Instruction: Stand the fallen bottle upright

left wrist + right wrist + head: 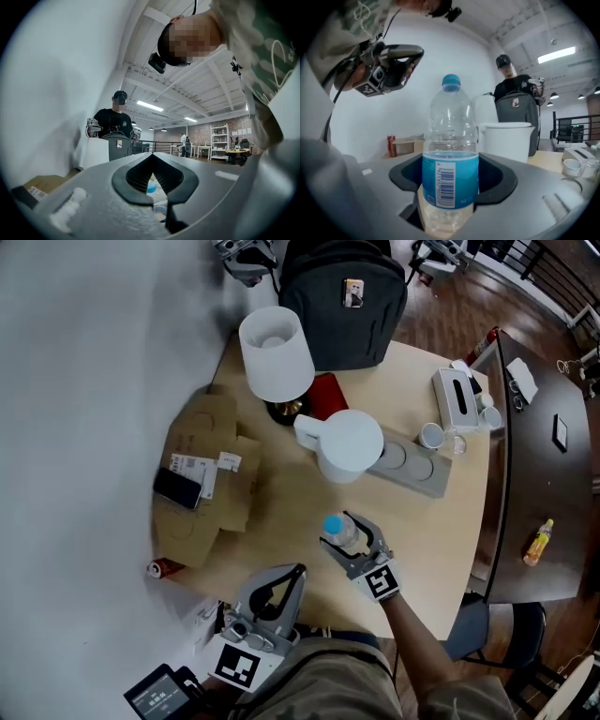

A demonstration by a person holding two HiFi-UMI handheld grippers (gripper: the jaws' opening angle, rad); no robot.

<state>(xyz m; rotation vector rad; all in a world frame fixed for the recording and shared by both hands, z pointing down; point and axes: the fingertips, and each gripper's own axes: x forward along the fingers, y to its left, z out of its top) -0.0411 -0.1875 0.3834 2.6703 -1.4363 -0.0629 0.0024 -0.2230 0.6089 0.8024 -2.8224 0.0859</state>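
Note:
A clear plastic bottle (334,525) with a blue cap and blue label stands upright between the jaws of my right gripper (350,536) near the table's front middle. In the right gripper view the bottle (450,154) fills the centre, cap up, and my right gripper (451,185) is shut on its labelled waist. Whether its base rests on the table is hidden. My left gripper (298,570) hovers by the front edge, to the left of the bottle, shut and holding nothing. It shows as the left gripper (418,53) high at the left in the right gripper view. Through the left gripper (153,159) a bit of blue bottle (151,188) shows.
A white kettle (349,444) stands just behind the bottle, on a grey tray (427,479). Farther back are a white lampshade (275,351) and a black backpack (342,296). Flattened cardboard (211,512) with a phone (178,488) lies left, with a red can (164,568) beside it. A tissue box (457,397) sits right.

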